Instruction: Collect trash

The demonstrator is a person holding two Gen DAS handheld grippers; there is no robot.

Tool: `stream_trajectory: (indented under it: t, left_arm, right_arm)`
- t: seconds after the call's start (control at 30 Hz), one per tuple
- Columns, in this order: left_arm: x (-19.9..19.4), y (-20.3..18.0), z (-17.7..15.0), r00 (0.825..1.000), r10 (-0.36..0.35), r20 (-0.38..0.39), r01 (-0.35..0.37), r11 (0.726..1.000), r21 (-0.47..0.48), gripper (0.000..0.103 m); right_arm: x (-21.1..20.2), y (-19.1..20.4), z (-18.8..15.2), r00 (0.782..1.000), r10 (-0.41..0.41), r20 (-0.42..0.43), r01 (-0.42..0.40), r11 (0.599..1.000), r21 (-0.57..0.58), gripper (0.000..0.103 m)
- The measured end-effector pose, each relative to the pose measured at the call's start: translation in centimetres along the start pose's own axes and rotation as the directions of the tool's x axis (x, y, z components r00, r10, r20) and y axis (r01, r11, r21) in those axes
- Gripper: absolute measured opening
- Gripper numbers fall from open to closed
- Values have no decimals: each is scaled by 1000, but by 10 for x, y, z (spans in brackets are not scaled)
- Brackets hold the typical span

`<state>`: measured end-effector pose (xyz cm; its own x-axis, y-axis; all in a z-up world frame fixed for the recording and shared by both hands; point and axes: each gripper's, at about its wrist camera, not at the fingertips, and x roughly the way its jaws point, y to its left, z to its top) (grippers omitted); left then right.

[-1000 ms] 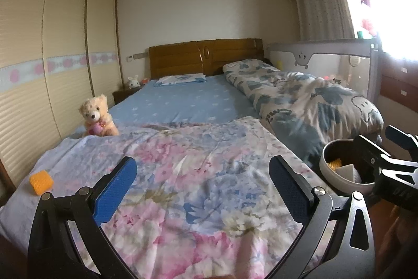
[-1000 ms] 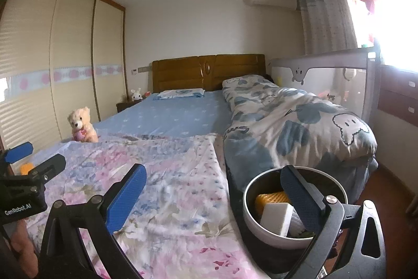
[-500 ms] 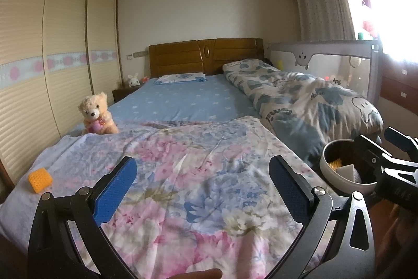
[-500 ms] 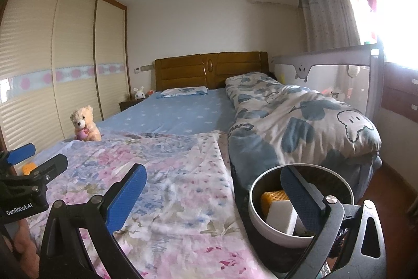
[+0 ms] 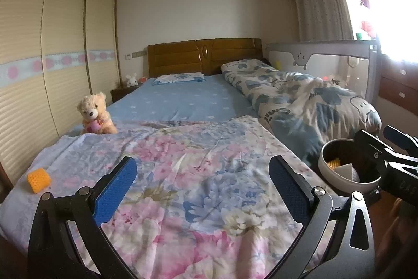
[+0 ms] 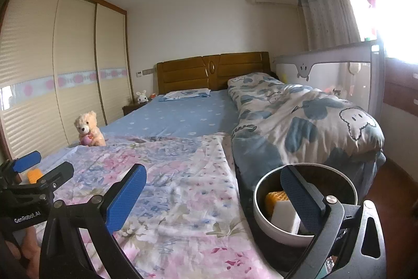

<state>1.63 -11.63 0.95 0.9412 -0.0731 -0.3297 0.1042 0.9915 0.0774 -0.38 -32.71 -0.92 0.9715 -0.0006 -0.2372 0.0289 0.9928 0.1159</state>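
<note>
Ahead, both tools gape empty over the floral bed (image 5: 198, 174), left tool (image 5: 202, 182) well short of the yellow sponge (image 5: 38, 179) at the bed's far-left edge; best swing left, straddle it squarely, then carry it to the round bin (image 6: 263, 221) under the right tool (image 6: 213, 196).

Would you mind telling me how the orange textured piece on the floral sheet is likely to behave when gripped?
The orange piece looks like knobbly foam, so it will probably squash between the pads and weigh little. Its rounded, roll-like shape suggests it may roll if nudged. The soft floral sheet beneath could give way, so pressing down may sink it.
</note>
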Motion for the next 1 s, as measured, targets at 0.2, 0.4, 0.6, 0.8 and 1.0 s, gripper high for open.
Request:
stream_trajectory:
  t: [0.2,0.4,0.6,0.8,1.0]
  left_arm:
    - [0,0,0,1000,-1,1,1,1000,0,103]
    - [0,0,0,1000,-1,-1,1,1000,-2,103]
    - [0,-1,-1,1000,-2,-1,2,1000,0,103]
    - [-1,-2,-1,1000,-3,-1,3,1000,-1,103]
    - [-1,-3,-2,1000,-4,-2,4,1000,-1,103]
  right_arm:
    - [0,0,0,1000,2,1,-2,1000,-1,103]
    - [0,0,0,1000,3,1,-3,1000,0,103]
    - [-1,1,0,1000,4,1,-4,1000,0,103]
    - [-1,1,0,1000,6,-1,-6,1000,2,103]
    - [-2,2,0,1000,7,0,-7,1000,1,103]
